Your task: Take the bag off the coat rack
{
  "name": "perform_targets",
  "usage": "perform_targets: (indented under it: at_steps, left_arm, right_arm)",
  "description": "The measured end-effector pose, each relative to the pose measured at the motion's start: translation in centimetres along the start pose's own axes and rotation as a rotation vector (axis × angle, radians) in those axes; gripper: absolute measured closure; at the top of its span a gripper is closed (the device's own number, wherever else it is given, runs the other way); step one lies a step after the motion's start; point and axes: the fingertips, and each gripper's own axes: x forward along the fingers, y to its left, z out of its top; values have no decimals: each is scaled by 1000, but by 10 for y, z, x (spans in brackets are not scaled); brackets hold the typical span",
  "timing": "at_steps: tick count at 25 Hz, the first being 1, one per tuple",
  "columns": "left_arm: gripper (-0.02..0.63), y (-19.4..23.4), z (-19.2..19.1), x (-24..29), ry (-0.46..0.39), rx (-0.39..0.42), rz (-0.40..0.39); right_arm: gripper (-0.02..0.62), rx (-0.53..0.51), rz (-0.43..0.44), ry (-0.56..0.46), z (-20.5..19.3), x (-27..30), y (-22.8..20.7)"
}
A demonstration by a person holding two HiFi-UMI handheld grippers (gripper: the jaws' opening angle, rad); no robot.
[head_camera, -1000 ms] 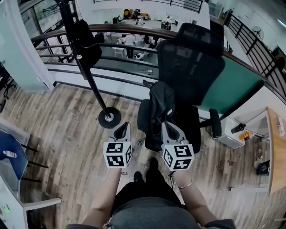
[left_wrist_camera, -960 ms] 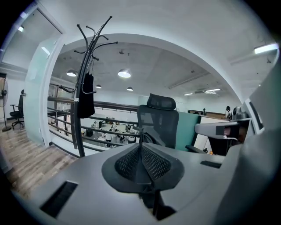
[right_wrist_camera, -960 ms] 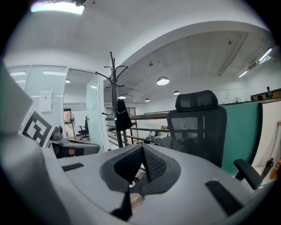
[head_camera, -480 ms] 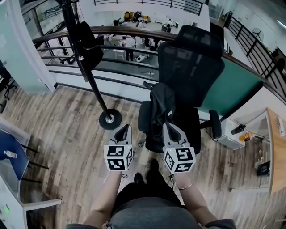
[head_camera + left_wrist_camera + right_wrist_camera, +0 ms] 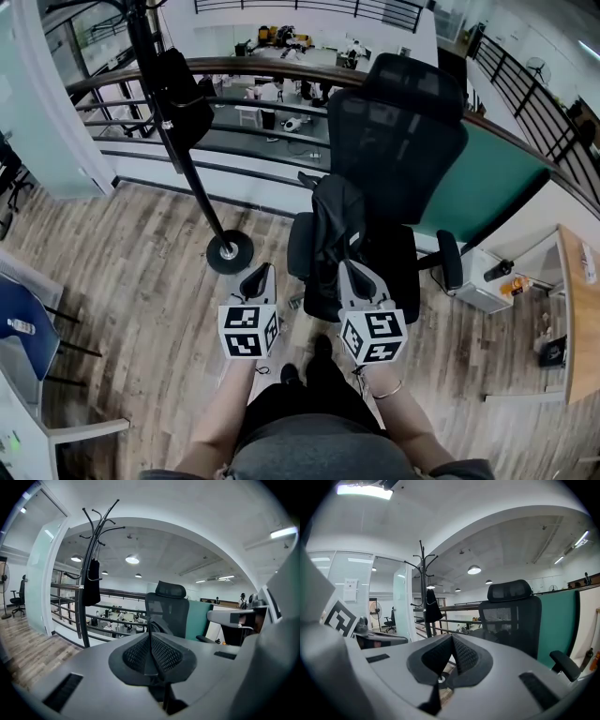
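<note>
Two claws are held low in front of the person, side by side above the wood plank floor (image 5: 141, 281). The left claw (image 5: 259, 273) and the right claw (image 5: 351, 269) both have their jaws pressed together with nothing between them, and both are well apart from the bag (image 5: 184, 92).

From the head view the top of the coat rack (image 5: 185, 167) is cut off by the picture's upper edge, so its hooks do not show there. They appear only in the left gripper view, small and dark against the ceiling. How the bag's strap sits on its hook cannot be made out. A dark garment (image 5: 337, 217) lies crumpled on the seat of the office chair (image 5: 398, 141), and its shape is hard to read.

The bag is black and hangs with its long axis upright, close against the pole, on the side away from the glass wall. Its narrow top points up towards the hooks.

The rack's round base (image 5: 230, 251) stands on the floor just left of the chair. Behind both runs a curved railing (image 5: 272, 66), with a lower office level visible beyond it. A green panel (image 5: 487, 183) stands behind the chair, and a wooden desk (image 5: 579, 309) is cut off at the right edge.
</note>
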Motion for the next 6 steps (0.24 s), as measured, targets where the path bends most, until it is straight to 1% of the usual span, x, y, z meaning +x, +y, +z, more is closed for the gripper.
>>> perform_targets:
  at_steps: [6]
  left_arm:
    - [572,2,1,6,-4,1,-1]
  right_arm:
    - [594,-7,-5,-5,0,4,-2]
